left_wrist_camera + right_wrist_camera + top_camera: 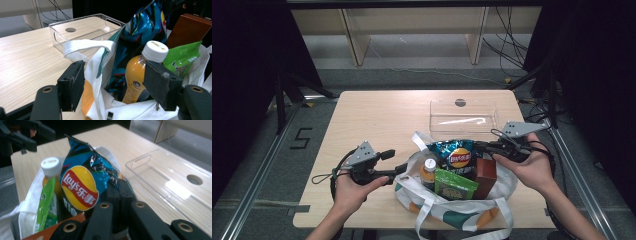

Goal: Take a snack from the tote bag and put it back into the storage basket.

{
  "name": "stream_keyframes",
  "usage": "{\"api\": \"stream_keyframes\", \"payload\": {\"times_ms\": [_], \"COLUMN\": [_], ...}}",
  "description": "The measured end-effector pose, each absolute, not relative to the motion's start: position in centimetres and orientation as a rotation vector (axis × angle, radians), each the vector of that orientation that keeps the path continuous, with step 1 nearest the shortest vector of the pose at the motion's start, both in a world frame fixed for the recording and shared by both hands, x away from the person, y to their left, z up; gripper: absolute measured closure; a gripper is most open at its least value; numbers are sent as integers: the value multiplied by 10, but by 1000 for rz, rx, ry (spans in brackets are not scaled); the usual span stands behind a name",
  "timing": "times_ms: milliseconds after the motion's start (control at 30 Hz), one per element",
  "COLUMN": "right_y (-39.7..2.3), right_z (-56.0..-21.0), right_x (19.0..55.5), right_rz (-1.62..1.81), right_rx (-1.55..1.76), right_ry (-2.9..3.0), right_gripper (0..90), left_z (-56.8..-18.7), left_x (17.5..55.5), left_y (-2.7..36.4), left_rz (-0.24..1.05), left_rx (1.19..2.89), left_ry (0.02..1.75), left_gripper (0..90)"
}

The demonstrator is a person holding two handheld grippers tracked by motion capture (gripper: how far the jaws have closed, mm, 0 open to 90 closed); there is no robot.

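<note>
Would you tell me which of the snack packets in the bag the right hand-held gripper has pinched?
The blue Lay's crisp bag; the right hand-held gripper pinches its edge, the green packet lies untouched.

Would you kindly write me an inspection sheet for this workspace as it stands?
Surface: pale wooden table, with a round hole at the far side.
Job's things: white tote bag near the front edge, holding a blue chip bag, an orange juice bottle, a green packet and a brown box.
Clutter: clear plastic tray, empty, behind the tote.
Grippers: left hand-held gripper open, astride the tote's rim; right hand-held gripper shut on the chip bag's edge.
Cables: one trails from each gripper; more on the floor beyond.
Surroundings: wooden furniture legs and dark stands behind.
</note>
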State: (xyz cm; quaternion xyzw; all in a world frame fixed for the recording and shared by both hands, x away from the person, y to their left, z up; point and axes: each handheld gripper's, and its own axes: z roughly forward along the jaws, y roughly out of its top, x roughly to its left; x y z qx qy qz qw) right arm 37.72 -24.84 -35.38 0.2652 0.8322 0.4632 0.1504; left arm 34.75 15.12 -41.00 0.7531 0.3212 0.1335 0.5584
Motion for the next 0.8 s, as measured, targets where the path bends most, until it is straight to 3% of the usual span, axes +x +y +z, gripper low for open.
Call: {"api": "stream_keyframes", "payload": {"times_ms": [633, 800], "right_y": [-251, -256], "right_z": [-334, -315], "right_x": [372, 369], "right_rz": [1469, 1505], "right_rx": [738, 715], "right_ry": [2218, 2152], "right_gripper": [900, 900], "left_z": [-412, -412], "left_x": [348, 348], "left_y": [152, 151], "left_rz": [311, 312], "left_rx": [1782, 1772], "left_ry": [752, 761], "left_gripper": [326, 327]}}
